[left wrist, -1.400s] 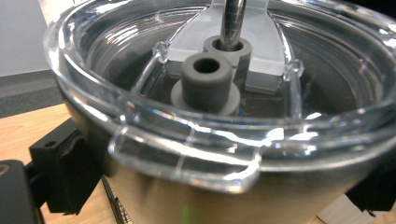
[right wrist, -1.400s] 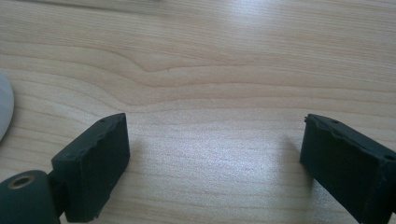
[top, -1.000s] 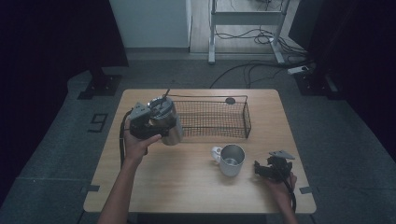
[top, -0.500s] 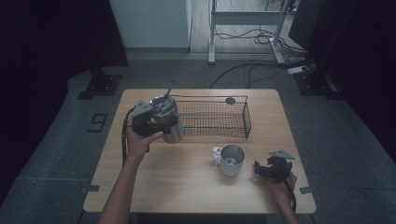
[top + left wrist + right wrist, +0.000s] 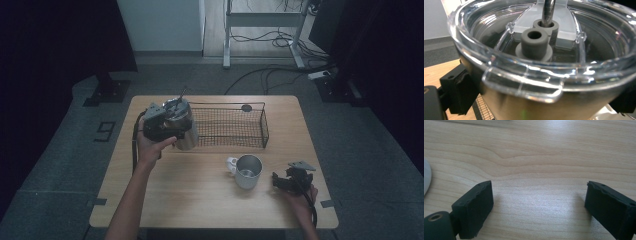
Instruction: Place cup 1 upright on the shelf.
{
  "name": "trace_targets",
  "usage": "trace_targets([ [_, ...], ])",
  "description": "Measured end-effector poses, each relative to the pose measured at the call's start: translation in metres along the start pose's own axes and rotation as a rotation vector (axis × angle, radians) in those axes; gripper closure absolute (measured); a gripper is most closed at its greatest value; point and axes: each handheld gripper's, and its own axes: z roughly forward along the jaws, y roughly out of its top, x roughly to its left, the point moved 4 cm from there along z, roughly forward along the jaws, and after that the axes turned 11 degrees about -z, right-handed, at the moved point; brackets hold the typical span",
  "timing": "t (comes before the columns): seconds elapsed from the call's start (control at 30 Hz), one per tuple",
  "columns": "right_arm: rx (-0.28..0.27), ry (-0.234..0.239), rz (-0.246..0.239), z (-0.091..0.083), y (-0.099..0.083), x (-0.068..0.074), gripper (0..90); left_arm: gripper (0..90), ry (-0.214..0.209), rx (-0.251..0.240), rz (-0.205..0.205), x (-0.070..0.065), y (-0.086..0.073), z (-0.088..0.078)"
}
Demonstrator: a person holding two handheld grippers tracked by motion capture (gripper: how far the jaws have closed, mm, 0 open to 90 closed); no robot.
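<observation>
Looking at the wooden table (image 5: pixel 200 200) first: it carries everything. Wire basket (image 5: pixel 227 127) sits just right of the left gripper (image 5: pixel 165 131), along the far half of the table. Left gripper is clamped on a steel tumbler (image 5: pixel 184 125), jaws on either side of its body, held tilted at the basket's left end, off the tabletop. In the left gripper view the tumbler (image 5: pixel 544 100) sits right against the camera, its clear lid (image 5: pixel 544 57) on top, a metal straw (image 5: pixel 548 11) through one of the two grey grommets (image 5: pixel 534 40). Steel mug (image 5: pixel 247 171) stands upright just left of the right gripper (image 5: pixel 282 181), white handle toward the left, not touching it. Right gripper rests low at the table's near right corner, held in a hand (image 5: pixel 300 200). Right gripper view: jaws apart, bare wood between them, nothing gripped, right gripper (image 5: pixel 537 210) close over the table (image 5: pixel 536 157).
</observation>
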Motion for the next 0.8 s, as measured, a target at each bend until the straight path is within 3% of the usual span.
trace_targets([
  [0.37, -0.002, -0.002, 0.002, 0.000, 0.000, 0.000, 8.4, 4.1, -0.009, -0.005, -0.015, 0.002, 0.005, 0.006],
  [0.8, -0.004, -0.004, -0.001, 0.000, 0.000, 0.000, 9.0, 4.1, -0.009, 0.006, 0.005, 0.003, 0.013, 0.024],
])
